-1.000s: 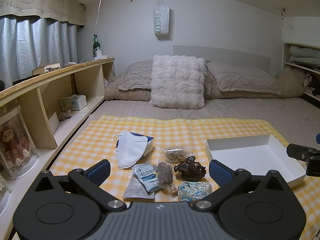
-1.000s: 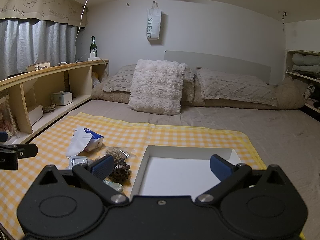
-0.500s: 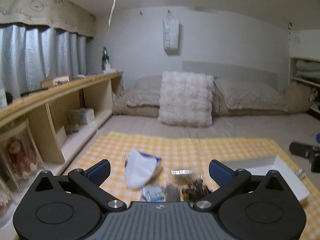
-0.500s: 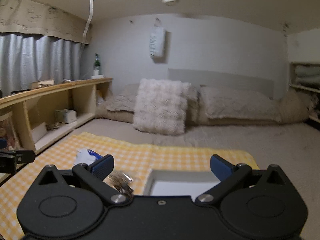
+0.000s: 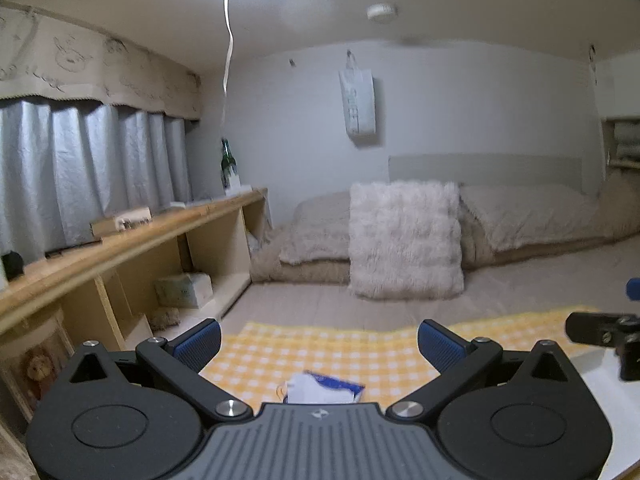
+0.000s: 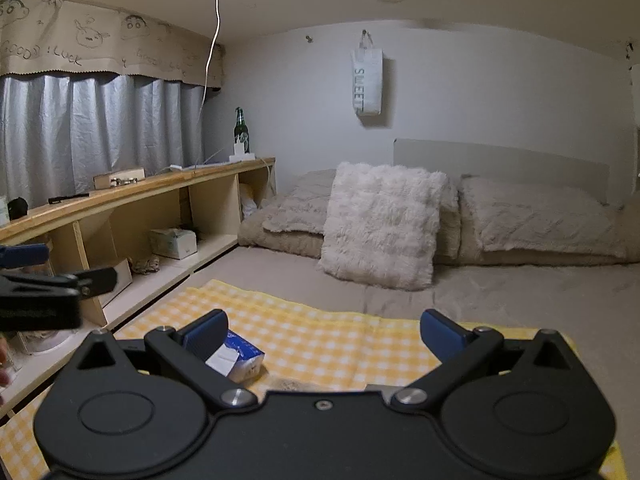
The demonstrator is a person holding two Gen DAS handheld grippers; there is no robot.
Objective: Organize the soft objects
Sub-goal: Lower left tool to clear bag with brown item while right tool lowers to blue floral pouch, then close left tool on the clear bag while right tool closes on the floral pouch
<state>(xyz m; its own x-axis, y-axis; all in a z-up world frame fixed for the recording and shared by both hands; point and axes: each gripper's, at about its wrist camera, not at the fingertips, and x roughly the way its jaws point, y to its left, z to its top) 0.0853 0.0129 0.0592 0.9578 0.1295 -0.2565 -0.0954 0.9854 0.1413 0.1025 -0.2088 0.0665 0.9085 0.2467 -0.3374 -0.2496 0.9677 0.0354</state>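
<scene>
Tongs first: the left tongs are spread wide with nothing between the blue pads, and the right tongs are spread the same way, also empty. Both are tilted up toward the far wall, so most of the soft things on the yellow checked cloth are hidden below the tool bodies. What shows is a blue-and-white packet with white stuff poking out, at six o'clock from the left tongs, just above the grey body; in the right wrist view it lies at about seven o'clock, right beside the left pad. A pale corner at four o'clock in the left wrist view is probably the white tray, though too little shows to be sure.

My guess is the step in hand is picking the first item. To do it well, tip the left tongs down until the packet sits centred between the pads, come in low over the cloth, and close on the packet's body rather than the loose white flap, without pinching the cloth. Keep the right tongs clear of the left one.
</scene>
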